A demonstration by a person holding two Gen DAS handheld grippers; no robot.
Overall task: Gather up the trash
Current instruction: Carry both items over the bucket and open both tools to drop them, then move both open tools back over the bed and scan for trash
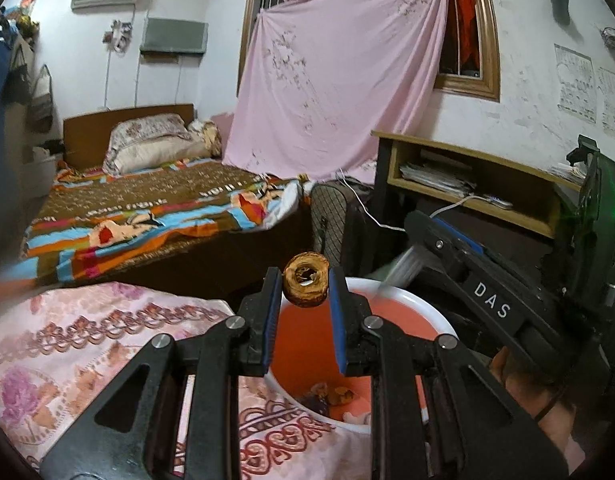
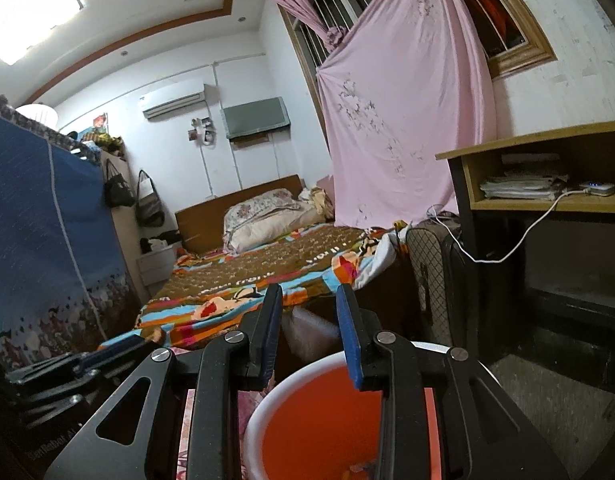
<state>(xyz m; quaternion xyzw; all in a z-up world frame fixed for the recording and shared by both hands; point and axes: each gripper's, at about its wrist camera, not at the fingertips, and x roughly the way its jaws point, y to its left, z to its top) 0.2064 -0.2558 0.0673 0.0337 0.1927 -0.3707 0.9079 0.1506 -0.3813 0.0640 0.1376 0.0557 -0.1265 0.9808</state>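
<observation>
Right up close, the left gripper has its blue-padded jaws pinched on a brown ring-shaped scrap, a browned, crusty-looking loop held at the fingertips. It hangs over the near-left rim of the orange bin, a bucket with a white lip, and down at the bottom of that bin a few bits of rubbish already lie in a small heap. To the left of the bin a pink patterned cloth covers the near surface, and the bin's rim overlaps it.

Swinging right, the right gripper comes in from the right side of the left-wrist view, angled toward the bin's far rim, with a silvery crumpled wrapper at its tip, blurred. From its own camera the right gripper shows jaws set narrow, with something pale and translucent between the pads; whether the pads press on it I cannot tell for sure. Below it sits the orange bin.

Far back, the bed with its bright striped cover, a pink sheet draped over the window, and on the right a wooden shelf unit stacked with papers.
</observation>
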